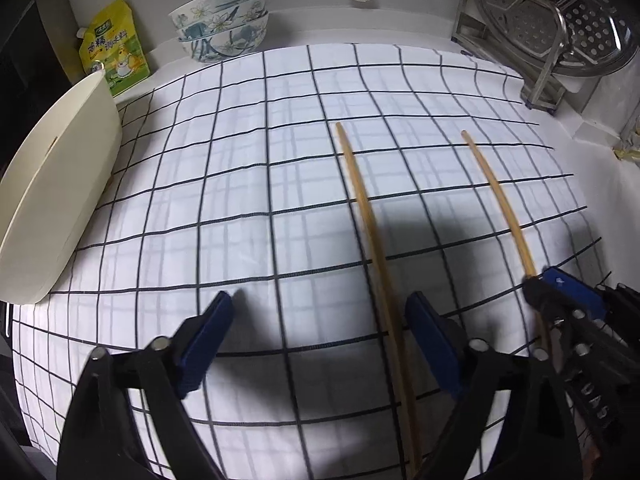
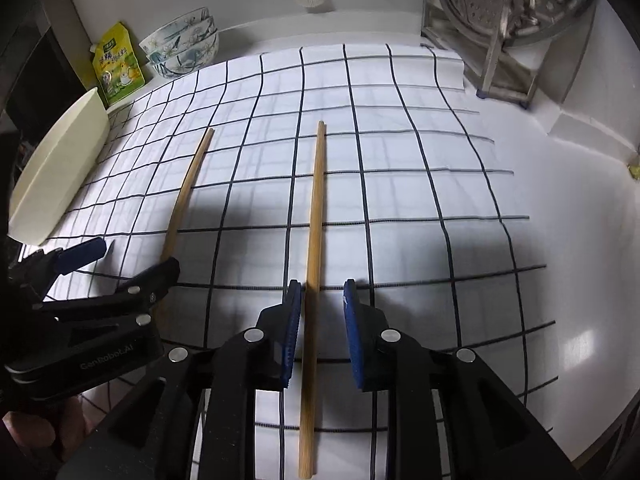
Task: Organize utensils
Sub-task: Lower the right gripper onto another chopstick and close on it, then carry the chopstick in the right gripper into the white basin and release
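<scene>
2 chopsticks lie on the cloth [image 1: 240, 184], running away from the grippers. Left gripper [image 1: 320, 336], jaws apart, straddles the left chopstick [image 1: 360, 196]. Right gripper [image 2: 322, 308], jaws slightly apart, brackets the right chopstick [image 2: 316, 220] without pinching it.

The cloth's middle lies open between the cream tray [image 1: 60, 200] and the steel rack [image 1: 552, 40].
</scene>
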Demonstrator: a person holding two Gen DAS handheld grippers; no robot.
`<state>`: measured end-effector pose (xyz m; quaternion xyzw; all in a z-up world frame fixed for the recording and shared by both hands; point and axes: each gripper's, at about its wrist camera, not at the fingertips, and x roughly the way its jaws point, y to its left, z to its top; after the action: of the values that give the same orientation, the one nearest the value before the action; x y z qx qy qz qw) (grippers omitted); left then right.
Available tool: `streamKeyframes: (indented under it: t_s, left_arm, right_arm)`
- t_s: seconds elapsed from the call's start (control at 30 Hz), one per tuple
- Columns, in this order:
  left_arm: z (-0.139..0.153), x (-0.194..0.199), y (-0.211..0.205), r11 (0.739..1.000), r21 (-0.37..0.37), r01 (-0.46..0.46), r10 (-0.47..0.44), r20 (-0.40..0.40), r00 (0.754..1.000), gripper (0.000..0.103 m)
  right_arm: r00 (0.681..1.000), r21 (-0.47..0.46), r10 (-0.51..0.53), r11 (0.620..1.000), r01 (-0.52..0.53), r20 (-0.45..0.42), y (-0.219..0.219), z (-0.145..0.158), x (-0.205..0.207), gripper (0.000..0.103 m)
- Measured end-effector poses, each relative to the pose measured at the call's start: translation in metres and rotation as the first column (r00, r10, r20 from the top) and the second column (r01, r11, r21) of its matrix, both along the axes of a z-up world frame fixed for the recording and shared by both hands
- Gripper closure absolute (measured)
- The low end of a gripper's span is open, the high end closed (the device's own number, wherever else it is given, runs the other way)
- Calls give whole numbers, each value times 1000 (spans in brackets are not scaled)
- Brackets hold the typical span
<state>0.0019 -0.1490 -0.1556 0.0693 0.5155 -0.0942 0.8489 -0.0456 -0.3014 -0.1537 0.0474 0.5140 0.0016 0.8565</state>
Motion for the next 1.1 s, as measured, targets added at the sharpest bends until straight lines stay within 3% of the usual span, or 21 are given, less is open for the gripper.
streamKeyframes:
  t_s: [0.03,0.1,0.13,0.17,0.2,0.47,0.83,1.1]
  left_arm:
    - [1,-1,-2,1000,-7,9,-9,3,1000,31]
    - [4,-3,-7,999,-21,38,-38,14,999,58]
    - [5,-3,-9,998,-25,54,-54,17,998,67]
    - [6,-3,-11,997,-29,67,-66,13,998,87]
    - [7,-3,-13,997,-34,72,-72,6,997,95]
    - [15,8,6,995,-78,62,-65,-38,997,96]
    - [102,20,67,998,-58,39,-29,157,987,96]
    - [135,33,137,994,-84,-64,80,211,974,96]
  right_arm:
    - [1000,-12,6,1000,-6,2,2,0,1,82]
    - [1000,-34,17,999,-17,5,7,-1,1,85]
    - [1000,-32,19,999,-19,6,7,-1,2,96]
    - [1000,-26,16,1000,-16,2,6,-1,3,96]
    - [1000,-7,13,1000,-13,0,4,-1,4,96]
    - [1000,69,-9,998,9,1,1,9,4,97]
    - [991,119,62,990,-76,118,47,79,32,97]
    - [962,160,189,962,-222,199,114,118,71,97]
